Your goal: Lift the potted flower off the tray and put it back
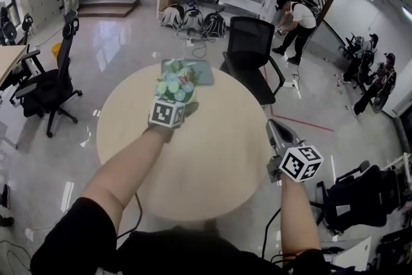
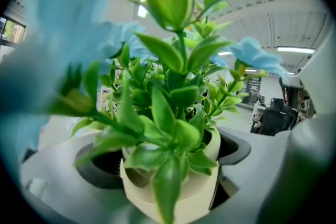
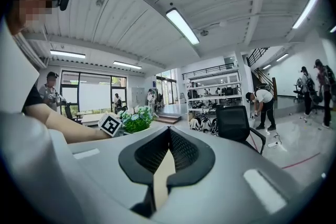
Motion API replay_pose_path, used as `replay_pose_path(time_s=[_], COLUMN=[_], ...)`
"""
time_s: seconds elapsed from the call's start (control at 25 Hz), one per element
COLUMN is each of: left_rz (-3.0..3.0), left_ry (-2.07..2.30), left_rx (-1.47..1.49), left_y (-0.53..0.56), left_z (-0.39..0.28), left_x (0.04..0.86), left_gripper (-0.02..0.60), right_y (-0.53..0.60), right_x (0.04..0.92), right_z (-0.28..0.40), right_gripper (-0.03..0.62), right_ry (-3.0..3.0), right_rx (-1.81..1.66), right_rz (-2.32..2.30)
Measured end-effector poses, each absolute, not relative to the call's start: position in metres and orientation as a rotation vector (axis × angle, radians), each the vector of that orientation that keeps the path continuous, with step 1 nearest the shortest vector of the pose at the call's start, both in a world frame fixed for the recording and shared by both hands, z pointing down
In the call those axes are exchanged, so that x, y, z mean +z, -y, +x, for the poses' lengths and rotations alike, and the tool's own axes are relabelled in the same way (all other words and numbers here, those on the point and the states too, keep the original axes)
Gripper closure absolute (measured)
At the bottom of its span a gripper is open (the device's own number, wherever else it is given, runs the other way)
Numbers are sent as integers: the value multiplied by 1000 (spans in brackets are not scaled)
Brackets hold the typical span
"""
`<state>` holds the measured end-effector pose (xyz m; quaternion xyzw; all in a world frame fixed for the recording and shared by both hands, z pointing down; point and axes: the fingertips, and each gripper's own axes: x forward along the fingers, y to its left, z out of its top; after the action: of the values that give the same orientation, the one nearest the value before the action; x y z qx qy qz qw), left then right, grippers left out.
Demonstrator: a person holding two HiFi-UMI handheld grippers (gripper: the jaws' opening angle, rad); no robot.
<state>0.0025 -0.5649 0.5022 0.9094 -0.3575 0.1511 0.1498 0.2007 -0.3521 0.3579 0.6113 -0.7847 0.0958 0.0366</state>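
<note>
Surface: A round, pale-wood surface [image 1: 219, 164] fills the middle of the head view. The person works at it from the side opposite the tray.

Chair: A black office chair [image 1: 252, 48] stands on the floor just beyond the tray and to its right, out of the arms' way.

Tray: The grey-green tray [image 1: 205, 72] lies flat near the far edge. The blooms cover its left part from above, so the head view does not show whether the pot rests on it or hangs over it.

Left tool: The left tool [image 1: 172, 105] reaches in from the tray's near side. Its jaws are spread wide and press on both flanks of the cream pot, a side grip that keeps the plant upright.

Right tool: The right tool [image 1: 275, 129] hangs well apart from the tray, to its near right. Its jaws are closed together on nothing, and it is probably held back to leave the other arm room.

Potted flower: The potted flower [image 1: 176, 84], pale blue blooms over green leaves, stands upright in the left tool at the tray's near-left corner. No tray shows under the pot in the left gripper view. It looks lifted, with the return to the tray not yet done.
</note>
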Motion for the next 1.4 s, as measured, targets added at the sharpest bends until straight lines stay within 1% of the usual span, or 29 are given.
replay_pose_path(time_s=[0.24, 0.4, 0.6, 0.92, 1.08, 1.4], left_rz=[2603, 2560, 2551, 2480, 2439, 2374], left_ry=[1068, 1122, 1159, 1215, 1251, 1311], left_rx=[432, 436, 503, 526, 563, 611], left_y=[609, 651, 722, 840, 882, 948], left_z=[18, 22, 55, 98, 103, 110], left_x=[462, 456, 467, 525, 567, 642], left_gripper=[64, 64, 64, 64, 64, 64], right_y=[424, 480, 561, 696, 748, 809], right_x=[349, 352, 373, 429, 460, 524], right_z=[227, 243, 281, 318, 327, 325], right_gripper=[579, 579, 579, 579, 579, 579], right_ry=[2447, 2484, 2480, 2484, 2491, 2516], right_rx=[291, 273, 252, 276, 293, 355], right_rz=[1883, 1833, 1804, 1747, 1715, 1644])
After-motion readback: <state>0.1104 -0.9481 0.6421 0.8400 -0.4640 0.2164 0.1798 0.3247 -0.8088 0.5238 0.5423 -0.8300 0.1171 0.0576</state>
